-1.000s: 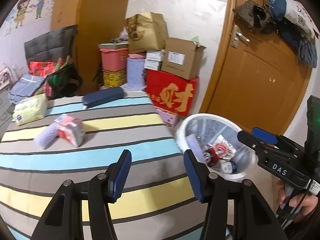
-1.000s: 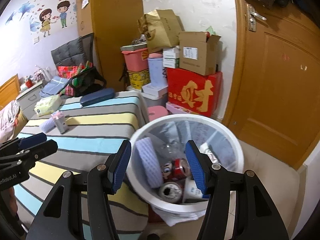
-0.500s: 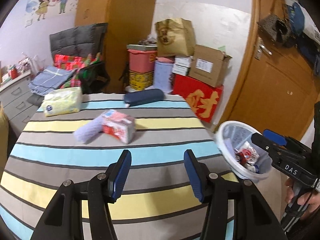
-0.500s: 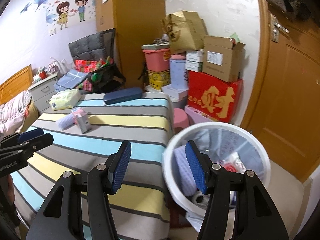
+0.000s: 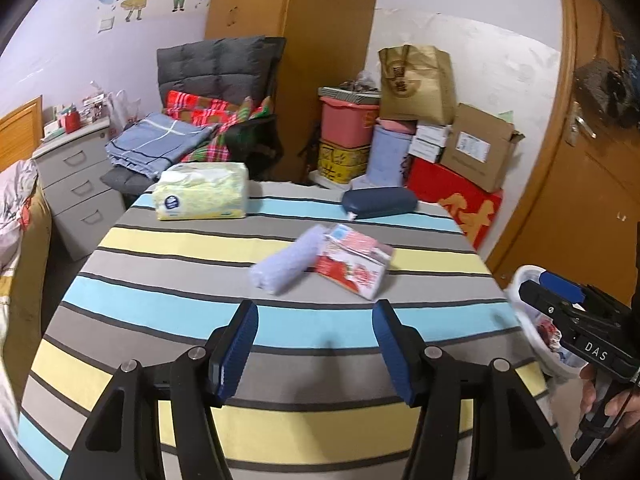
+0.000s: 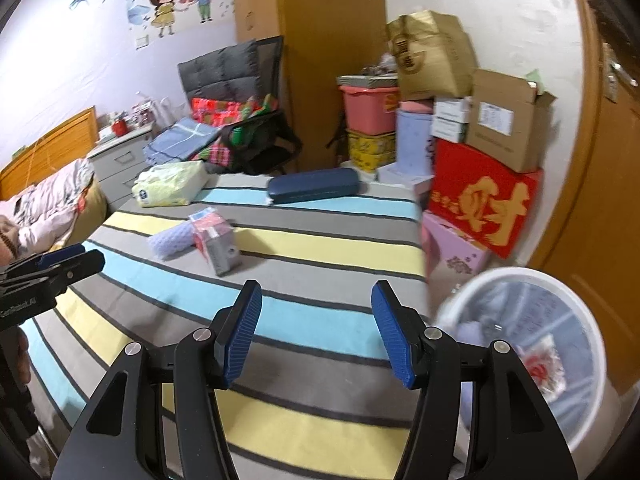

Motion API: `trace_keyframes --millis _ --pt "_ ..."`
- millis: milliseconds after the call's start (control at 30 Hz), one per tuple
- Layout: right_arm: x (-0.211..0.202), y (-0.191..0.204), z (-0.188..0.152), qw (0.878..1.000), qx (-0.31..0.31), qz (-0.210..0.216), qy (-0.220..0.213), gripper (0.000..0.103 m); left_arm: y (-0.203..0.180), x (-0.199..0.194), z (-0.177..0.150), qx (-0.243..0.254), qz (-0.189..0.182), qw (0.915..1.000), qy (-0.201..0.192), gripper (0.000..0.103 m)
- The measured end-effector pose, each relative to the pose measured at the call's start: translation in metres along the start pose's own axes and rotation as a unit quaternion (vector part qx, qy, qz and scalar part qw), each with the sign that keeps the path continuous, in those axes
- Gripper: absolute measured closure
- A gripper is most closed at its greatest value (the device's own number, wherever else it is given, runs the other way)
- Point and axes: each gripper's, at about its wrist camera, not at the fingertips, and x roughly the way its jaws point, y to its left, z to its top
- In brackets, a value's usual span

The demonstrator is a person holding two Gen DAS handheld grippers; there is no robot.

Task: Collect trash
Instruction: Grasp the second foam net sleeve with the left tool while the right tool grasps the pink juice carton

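A red and white carton (image 5: pixel 352 262) lies on the striped table (image 5: pixel 200 320) beside a pale purple foam roll (image 5: pixel 286 260); both also show in the right wrist view, the carton (image 6: pixel 214 240) and the roll (image 6: pixel 172 240). My left gripper (image 5: pixel 314 350) is open and empty over the table's near part, short of them. My right gripper (image 6: pixel 316 332) is open and empty over the table's right side. The white trash bin (image 6: pixel 560 360) with trash inside stands on the floor right of the table, and its rim shows in the left wrist view (image 5: pixel 524 280).
A tissue pack (image 5: pixel 202 196) and a dark blue case (image 5: pixel 378 202) lie at the table's far edge. Stacked boxes (image 5: pixel 460 152), a chair with clothes (image 5: pixel 208 120) and a door (image 5: pixel 592 180) stand behind. A bed (image 6: pixel 48 208) is at the left.
Both grippers swung left, away from the trash bin and toward the table. The carton and foam roll now sit nearer the middle of both views. Both grippers stayed open.
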Motion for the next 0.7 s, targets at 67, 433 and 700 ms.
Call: trace_keyframes --millis 67,433,700 --pt "0.008 0.007 0.003 1.000 -0.007 0.009 0.002 0.044 0.008 0.007 0.003 -0.001 0.007 1.0000 0.006 0.044" --pt "0.055 0.041 0.019 0.995 -0.048 0.076 0.036 0.043 0.038 0.051 0.021 -0.005 -0.009 0.9994 0.033 0.044" --pt "0.084 0.065 0.029 0.990 -0.094 0.089 0.052 0.043 0.051 0.080 0.028 0.007 -0.011 0.9987 0.050 0.041"
